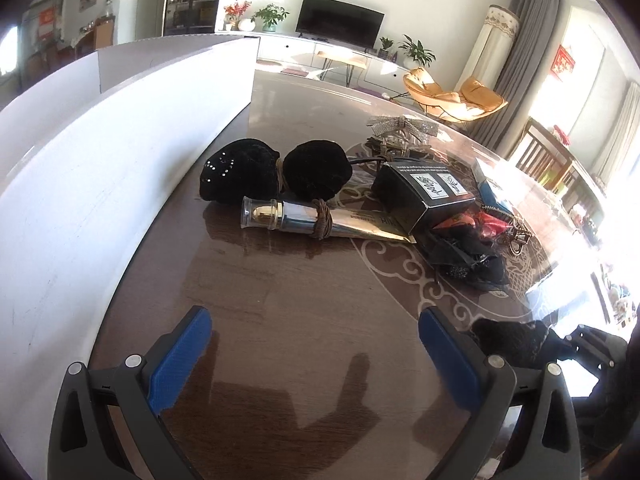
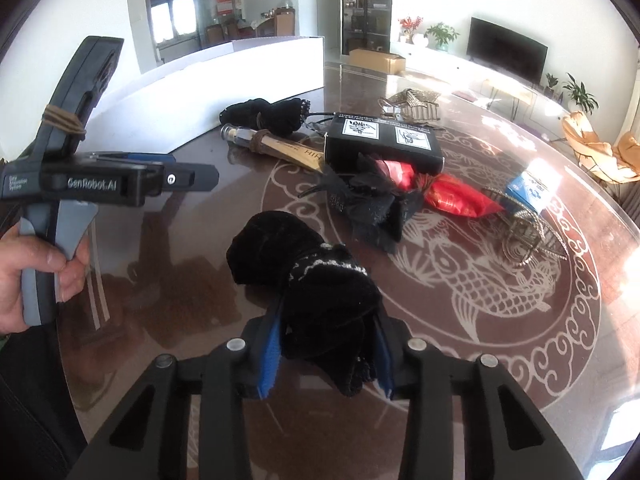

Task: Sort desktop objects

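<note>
Right gripper [image 2: 326,364]: pinching black velvet hair bow [image 2: 304,280]. Left gripper [image 1: 316,354]: spread, empty. Advice: lift bow clear of bench [image 2: 460,320]; carry over white box [image 2: 224,76] wall.

Home living room; television [image 1: 340,20], armchair [image 1: 452,94]

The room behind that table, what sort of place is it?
Most likely a home living room. A flat television stands on a long white cabinet with potted plants, and a yellow lounge chair sits beside grey curtains.
</note>
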